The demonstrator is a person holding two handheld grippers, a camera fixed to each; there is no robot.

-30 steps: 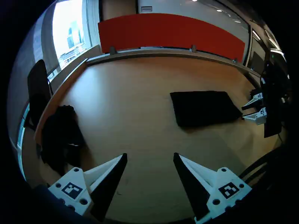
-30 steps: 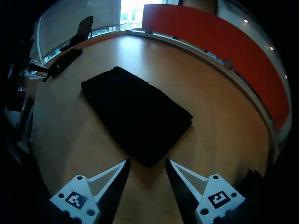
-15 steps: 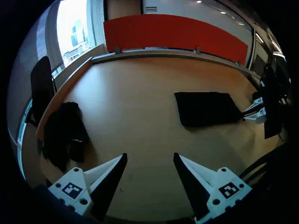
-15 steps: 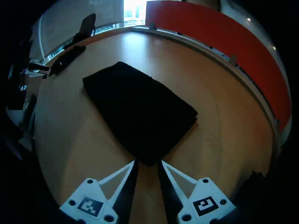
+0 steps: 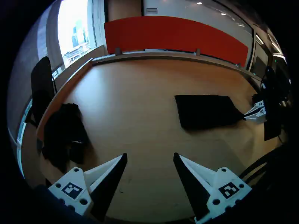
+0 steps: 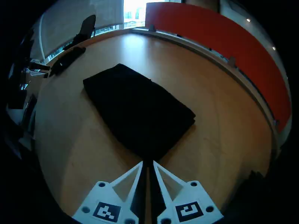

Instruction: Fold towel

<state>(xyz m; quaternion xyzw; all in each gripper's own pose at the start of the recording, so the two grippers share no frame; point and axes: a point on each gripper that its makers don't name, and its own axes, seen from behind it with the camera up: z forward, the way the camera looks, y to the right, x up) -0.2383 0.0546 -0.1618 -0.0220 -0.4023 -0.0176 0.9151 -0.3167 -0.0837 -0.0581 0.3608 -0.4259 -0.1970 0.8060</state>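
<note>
Black rectangular cloth towel is now pinched at its near corner by the just-closed right tool, so folding can start; left tool gapes empty.

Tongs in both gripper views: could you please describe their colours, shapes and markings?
The left tongs have two wedge-shaped fingers tapering to points, white outside with black inner faces. Each white base carries a square black-and-white marker and small round holes. The right tongs look the same: white wedges, black inner faces, a marker on each base.
</note>
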